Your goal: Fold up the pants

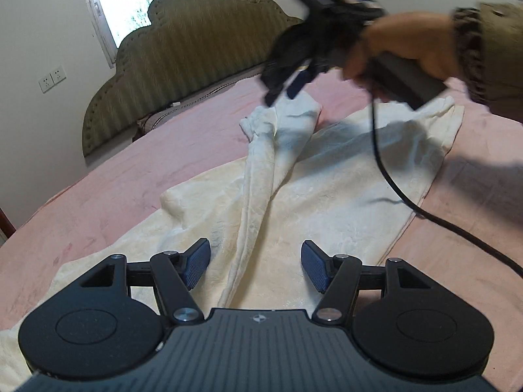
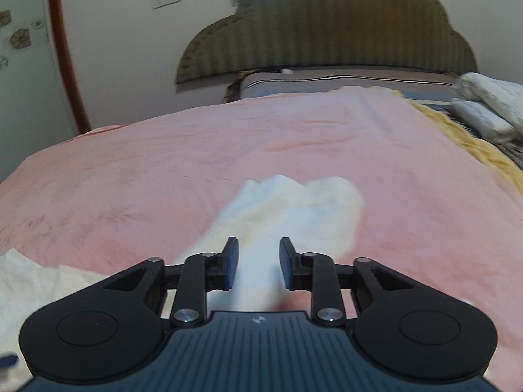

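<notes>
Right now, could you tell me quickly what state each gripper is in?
Left gripper: open, holding nothing, over the cream pants.
Right gripper: open, pads clear of the pant leg end beyond it.

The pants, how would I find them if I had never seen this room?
Find the big bed with the pink sheet below the scalloped olive headboard. The pants lie spread across it. They are the only creamy-white, fluffy cloth there, with one leg crossed over the other.
</notes>
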### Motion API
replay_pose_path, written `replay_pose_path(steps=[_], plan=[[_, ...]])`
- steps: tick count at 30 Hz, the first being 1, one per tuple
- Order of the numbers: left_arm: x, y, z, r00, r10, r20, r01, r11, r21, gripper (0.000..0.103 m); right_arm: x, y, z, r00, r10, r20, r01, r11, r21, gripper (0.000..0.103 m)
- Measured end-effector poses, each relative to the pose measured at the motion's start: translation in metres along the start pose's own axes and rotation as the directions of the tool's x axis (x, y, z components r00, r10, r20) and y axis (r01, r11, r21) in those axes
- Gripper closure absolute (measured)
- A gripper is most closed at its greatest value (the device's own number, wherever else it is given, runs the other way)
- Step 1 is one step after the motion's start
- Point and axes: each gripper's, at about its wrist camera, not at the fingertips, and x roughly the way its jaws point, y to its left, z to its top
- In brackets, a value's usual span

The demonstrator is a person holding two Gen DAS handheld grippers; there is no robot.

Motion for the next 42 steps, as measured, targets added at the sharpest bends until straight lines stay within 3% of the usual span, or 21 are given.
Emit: replay_pose_path(steps=[2,3,6,9,11,12,13,14,16,21,26,29,32,36,38,40,42], plan=[[0.002,0.001,-0.003,1.000,-0.004,0.001,0.004,1.000,-0.012,0.036,0.025,0.019,0.012,1.000,-0.011,-0.025,0.010,0.999,-0.036,0.045],[0.004,0.002,-0.005,1.000,-0.006,0.001,0.006,1.000,-0.019,0.036,0.037,0.028,0.017,0.999,-0.026,-0.037,0.024,0.998,-0.053,0.041],[0.006,0.006,-0.007,1.000,-0.017,0.007,0.018,0.999,-0.039,0.035,0.075,0.051,0.027,0.993,-0.086,-0.083,0.074,0.989,-0.131,0.040],[0.008,0.010,-0.008,1.000,-0.028,0.008,0.029,0.998,-0.064,0.033,0.110,0.064,0.026,0.968,-0.213,-0.136,0.176,0.955,-0.239,0.040],[0.009,0.013,-0.009,0.999,-0.035,0.007,0.035,0.996,-0.082,0.031,0.120,0.060,0.025,0.965,-0.221,-0.141,0.178,0.947,-0.266,0.045],[0.008,0.015,-0.009,0.999,-0.042,0.006,0.043,0.995,-0.093,0.031,0.120,0.054,0.027,0.968,-0.203,-0.147,0.165,0.957,-0.237,0.053],[0.008,0.016,-0.009,0.999,-0.050,0.004,0.050,0.994,-0.102,0.031,0.118,0.047,0.027,0.971,-0.188,-0.147,0.157,0.968,-0.197,0.070],[0.008,0.017,-0.010,0.998,-0.056,0.003,0.056,0.992,-0.110,0.031,0.114,0.040,0.027,0.975,-0.179,-0.133,0.155,0.973,-0.173,0.081],[0.009,0.019,-0.008,0.998,-0.058,0.002,0.058,0.992,-0.115,0.032,0.103,0.022,0.026,0.985,-0.132,-0.107,0.124,0.989,-0.079,0.091],[0.009,0.018,-0.005,0.998,-0.059,-0.010,0.057,0.992,-0.112,0.034,0.050,-0.026,0.012,0.999,-0.027,0.040,0.018,0.977,0.212,0.094],[0.008,0.019,0.000,0.997,-0.081,-0.002,0.080,0.989,-0.122,0.039,-0.026,-0.069,-0.019,0.982,-0.026,0.189,-0.049,0.922,0.383,0.094],[0.011,0.014,0.002,0.996,-0.085,0.004,0.086,0.992,-0.089,0.045,-0.063,-0.098,-0.047,0.974,-0.048,0.221,-0.062,0.885,0.462,0.094],[0.015,0.009,0.003,0.996,-0.084,0.003,0.084,0.994,-0.066,0.050,-0.077,-0.124,-0.077,0.981,-0.049,0.189,-0.061,0.842,0.536,0.093],[0.020,0.006,0.006,0.996,-0.087,0.001,0.087,0.994,-0.066,0.054,-0.060,-0.140,-0.100,0.995,-0.042,0.093,-0.024,0.789,0.614,0.086],[0.020,0.005,0.006,0.996,-0.084,0.007,0.084,0.995,-0.059,0.056,-0.053,-0.147,-0.110,0.997,-0.019,0.074,-0.036,0.740,0.672,0.062],[0.021,0.003,0.006,0.997,-0.078,0.009,0.078,0.995,-0.055,0.057,-0.051,-0.149,-0.112,0.991,0.015,0.130,-0.102,0.711,0.696,0.043],[0.021,0.000,0.007,0.998,-0.069,0.012,0.069,0.996,-0.051,0.059,-0.045,-0.147,-0.104,0.990,0.012,0.138,-0.104,0.720,0.686,0.038]])
